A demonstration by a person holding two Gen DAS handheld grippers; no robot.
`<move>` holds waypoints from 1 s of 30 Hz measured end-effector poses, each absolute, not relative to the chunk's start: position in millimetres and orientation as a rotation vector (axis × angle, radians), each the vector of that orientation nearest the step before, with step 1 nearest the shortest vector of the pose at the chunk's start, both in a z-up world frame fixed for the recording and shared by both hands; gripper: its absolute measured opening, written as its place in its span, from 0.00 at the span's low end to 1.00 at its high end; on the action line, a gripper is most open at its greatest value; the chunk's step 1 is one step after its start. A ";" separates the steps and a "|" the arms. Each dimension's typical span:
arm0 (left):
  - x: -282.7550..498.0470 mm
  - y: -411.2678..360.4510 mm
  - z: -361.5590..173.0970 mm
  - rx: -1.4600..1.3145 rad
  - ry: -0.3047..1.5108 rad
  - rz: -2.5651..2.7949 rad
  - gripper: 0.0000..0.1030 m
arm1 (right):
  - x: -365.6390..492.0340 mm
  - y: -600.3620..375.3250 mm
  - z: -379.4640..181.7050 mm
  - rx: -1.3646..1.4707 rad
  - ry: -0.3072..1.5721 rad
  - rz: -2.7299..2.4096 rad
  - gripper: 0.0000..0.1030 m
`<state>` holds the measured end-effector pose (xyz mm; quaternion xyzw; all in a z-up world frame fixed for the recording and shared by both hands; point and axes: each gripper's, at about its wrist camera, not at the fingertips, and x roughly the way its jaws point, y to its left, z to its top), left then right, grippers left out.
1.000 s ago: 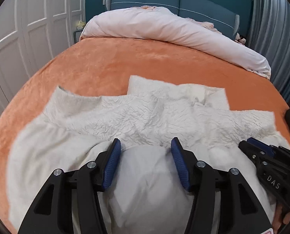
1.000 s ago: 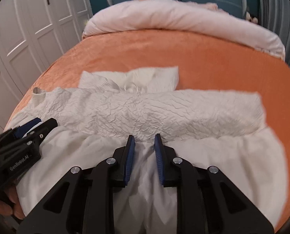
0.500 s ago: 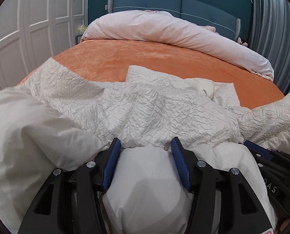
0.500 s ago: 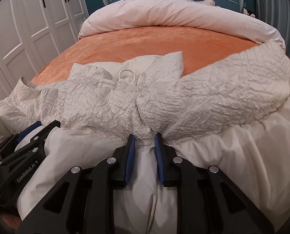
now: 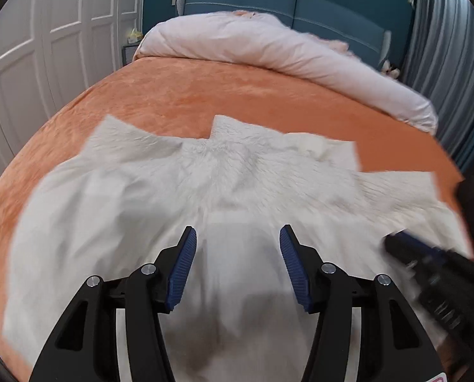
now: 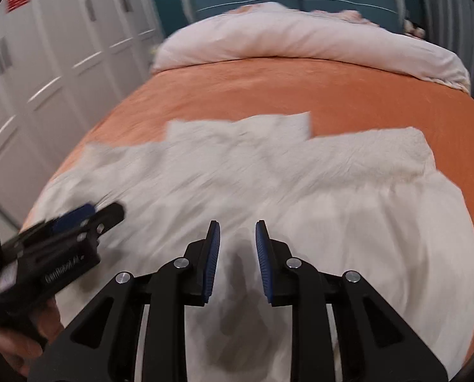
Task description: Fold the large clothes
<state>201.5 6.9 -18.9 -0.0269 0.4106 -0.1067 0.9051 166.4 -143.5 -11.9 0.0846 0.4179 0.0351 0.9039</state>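
A large white garment [image 5: 179, 197] with a smooth lower part and a crinkled, textured upper part lies spread flat across the orange plush bedspread [image 5: 205, 95], its wrinkled upper section pointing toward the head of the bed and 2 sleeve-like flaps reaching out to either side; in the right wrist view the same garment [image 6: 300, 184] covers most of the near half of the bedspread [image 6: 300, 89]. The left gripper [image 5: 238, 238], black with blue ribbed pads, hangs over the smooth near part of the garment with its fingers spread wide and white cloth showing in the gap; whether the pads touch the fabric cannot be told. The right gripper [image 6: 237, 232], of the same build, hangs over the near middle of the garment with its fingers apart by a narrower gap and nothing pinched between them. Each gripper shows blurred at the edge of the other's view, the 2 lying near each other side by side over the near edge of the cloth. A rolled pale pink duvet [image 5: 284, 51] lies across the far end of the bed below a teal padded headboard [image 5: 300, 3], with white panelled wardrobe doors [image 5: 46, 47] on the left and grey curtains [image 5: 444, 47] on the right
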 end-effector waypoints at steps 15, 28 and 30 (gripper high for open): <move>147.9 1.8 -83.5 0.067 0.970 -0.117 0.55 | 139.5 -91.9 -79.8 -0.012 0.967 0.044 0.22; 146.9 79.5 -35.5 -0.155 0.903 -0.045 0.55 | 176.5 -95.3 -1.9 0.118 0.906 0.094 0.25; 150.2 111.4 -27.9 -0.230 0.902 -0.007 0.57 | 202.3 -90.4 -4.8 0.095 0.923 0.090 0.25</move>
